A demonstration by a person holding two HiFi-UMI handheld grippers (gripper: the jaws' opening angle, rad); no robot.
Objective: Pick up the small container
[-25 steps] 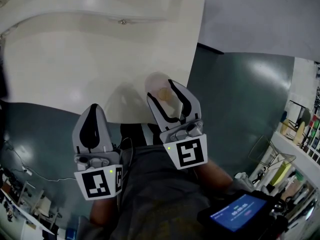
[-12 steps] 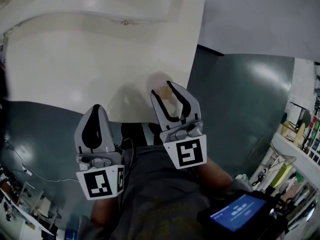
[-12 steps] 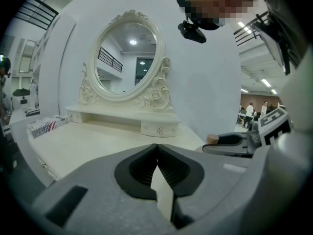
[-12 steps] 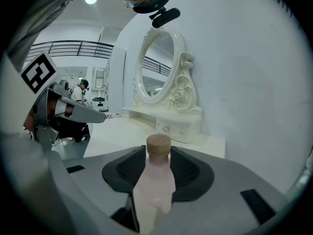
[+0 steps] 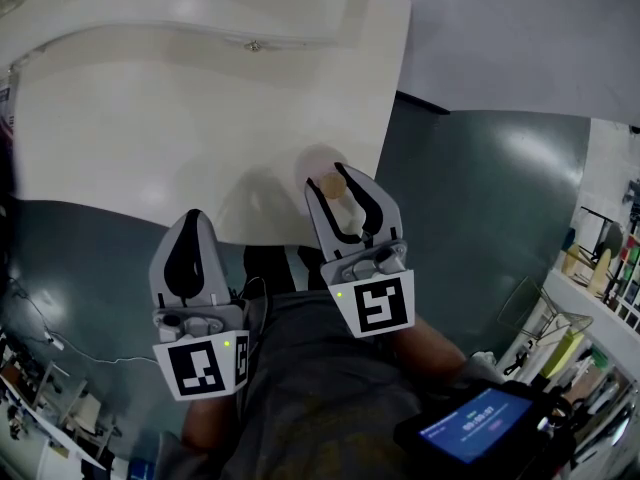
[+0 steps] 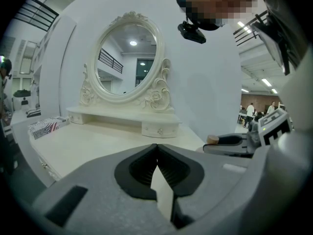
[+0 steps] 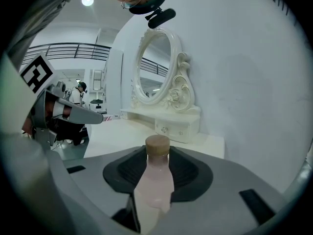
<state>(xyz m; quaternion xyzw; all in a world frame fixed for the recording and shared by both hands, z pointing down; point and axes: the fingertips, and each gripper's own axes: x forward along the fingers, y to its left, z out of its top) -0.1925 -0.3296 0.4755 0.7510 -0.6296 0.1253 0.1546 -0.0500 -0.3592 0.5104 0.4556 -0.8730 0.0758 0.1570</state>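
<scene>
The small container (image 5: 328,187) is a pale pink bottle with a tan cork cap, standing near the front right corner of the white dressing table (image 5: 150,118). My right gripper (image 5: 329,176) reaches over that corner, and its jaws are closing with the bottle (image 7: 155,180) between them; both dark pads touch its sides, and the cap (image 7: 157,145) pokes up above the pads. My left gripper (image 5: 190,218) hovers at the table's front edge, left of the bottle, shut with nothing in it (image 6: 157,146).
An oval mirror (image 6: 128,62) in an ornate frame stands on a low shelf with a small drawer (image 6: 159,130) at the table's back. A printed box (image 6: 46,127) lies far left. A lit screen (image 5: 480,423) and a cluttered rack (image 5: 600,268) lie right of the table.
The right gripper's jaws have narrowed from wide open onto the bottle's sides. The left gripper has barely moved.
</scene>
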